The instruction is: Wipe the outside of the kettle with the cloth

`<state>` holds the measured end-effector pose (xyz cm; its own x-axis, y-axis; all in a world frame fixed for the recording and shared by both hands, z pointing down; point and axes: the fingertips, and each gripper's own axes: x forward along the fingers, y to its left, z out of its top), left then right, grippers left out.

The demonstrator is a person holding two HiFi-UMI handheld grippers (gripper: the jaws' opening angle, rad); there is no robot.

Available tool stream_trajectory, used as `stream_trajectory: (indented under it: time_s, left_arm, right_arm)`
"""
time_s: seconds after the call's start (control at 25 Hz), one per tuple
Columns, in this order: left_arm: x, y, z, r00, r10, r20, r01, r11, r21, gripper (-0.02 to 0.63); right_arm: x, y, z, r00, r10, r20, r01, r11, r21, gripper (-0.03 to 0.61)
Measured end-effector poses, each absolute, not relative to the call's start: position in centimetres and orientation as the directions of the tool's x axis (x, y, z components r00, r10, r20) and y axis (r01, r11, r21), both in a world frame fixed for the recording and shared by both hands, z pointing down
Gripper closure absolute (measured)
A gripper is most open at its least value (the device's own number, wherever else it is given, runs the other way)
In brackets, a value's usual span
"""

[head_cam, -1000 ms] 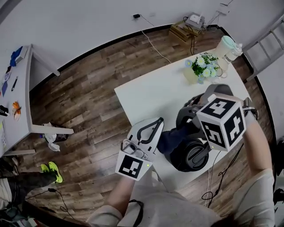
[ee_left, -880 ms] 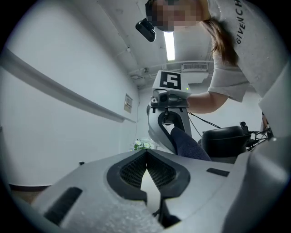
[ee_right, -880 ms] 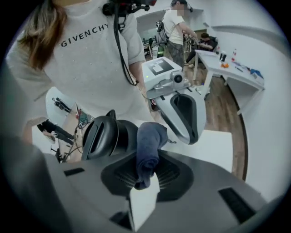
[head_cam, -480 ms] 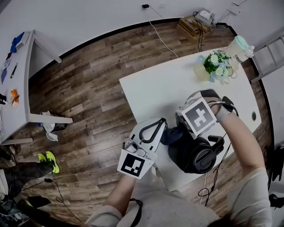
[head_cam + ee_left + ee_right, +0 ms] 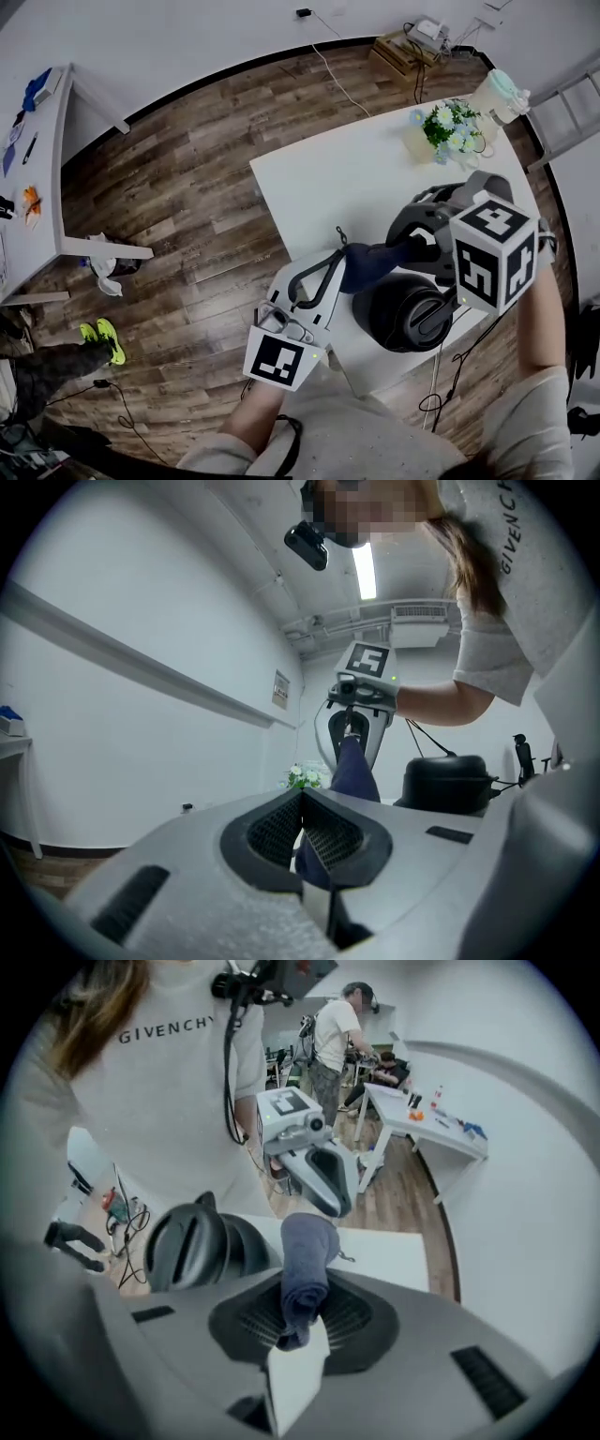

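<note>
1. Head view: the right gripper (image 5: 420, 246) is clamped on one end of the dark blue cloth (image 5: 370, 264), which stretches from its jaws across to the tip of the left gripper (image 5: 335, 258). The black kettle (image 5: 398, 314) stands upright just under the right jaws, near the edge of the white table (image 5: 319, 187) closest to the person. I cannot tell whether the cloth touches it. A vase of flowers (image 5: 452, 124) and a pale jug (image 5: 497, 92) stand well beyond the right gripper, out of the way
2. Left gripper view: the jaws are drawn together, and a sliver of dark blue shows low between them, so I judge they pinch the cloth's other end. Ahead of them the cloth (image 5: 354, 766) rises to the right gripper (image 5: 359, 726). The kettle (image 5: 445, 782) sits to the right of the jaws, apart from the cloth as seen here
3. Right gripper view: the jaws grip the cloth (image 5: 305, 1269), which runs forward from the pads. The kettle (image 5: 187, 1241) is just left of them, and the left gripper (image 5: 343, 1206) is straight ahead, past the cloth's far end. A second person (image 5: 336, 1040) works far beyond and is no hindrance. The cloth looks set up for a stroke, not pressed home. The next move calls for laying the span against the kettle's wall and drawing it round with both grips kept. The handle could snag it, and a hard push could slide the kettle off the near edge
</note>
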<state>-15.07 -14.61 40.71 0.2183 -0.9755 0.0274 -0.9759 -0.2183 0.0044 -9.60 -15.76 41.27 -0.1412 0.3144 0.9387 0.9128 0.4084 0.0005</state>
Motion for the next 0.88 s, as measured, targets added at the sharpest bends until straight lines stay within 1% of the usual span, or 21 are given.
stream_trajectory:
  time_s: [0.08, 0.16, 0.28, 0.36, 0.4, 0.56, 0.72, 0.88]
  left_arm:
    - [-15.0, -13.5, 39.0, 0.209, -0.978, 0.006, -0.977, -0.209, 0.037, 0.606]
    - [-15.0, -12.3, 37.4, 0.193, -0.981, -0.024, -0.978, -0.195, 0.07, 0.606]
    - [-14.8, -10.7, 35.6, 0.175, -0.983, -0.051, -0.981, -0.178, 0.072, 0.606]
    - [-14.3, -9.6, 34.5, 0.168, -0.983, -0.069, -0.982, -0.173, 0.076, 0.606]
    - [-13.9, -9.1, 34.2, 0.164, -0.984, -0.072, -0.982, -0.17, 0.077, 0.606]
    - [-11.6, -6.5, 33.3, 0.15, -0.986, -0.071, -0.984, -0.156, 0.083, 0.606]
    - [-8.5, -4.5, 33.8, 0.177, -0.983, -0.05, -0.981, -0.18, 0.069, 0.606]
    - [-7.4, -3.1, 34.6, 0.205, -0.978, -0.042, -0.977, -0.208, 0.055, 0.606]
  right_arm:
    - [-9.8, -15.0, 37.3, -0.27, 0.248, 0.93, 0.896, 0.419, 0.148, 0.516]
    - [-9.7, -14.3, 34.3, -0.411, 0.142, 0.901, 0.844, 0.432, 0.317, 0.515]
    - [-8.7, -13.2, 31.5, -0.585, -0.064, 0.809, 0.699, 0.466, 0.543, 0.517]
    - [-7.7, -12.2, 30.5, -0.648, -0.2, 0.735, 0.591, 0.476, 0.651, 0.515]
    - [-7.1, -11.5, 30.4, -0.668, -0.238, 0.705, 0.546, 0.487, 0.681, 0.515]
    - [-5.9, -8.4, 30.1, -0.728, -0.274, 0.628, 0.38, 0.601, 0.703, 0.515]
    - [-3.9, -6.1, 29.8, -0.753, -0.402, 0.521, 0.193, 0.622, 0.759, 0.515]
    - [-2.6, -3.0, 31.8, -0.75, -0.497, 0.437, -0.008, 0.668, 0.745, 0.515]
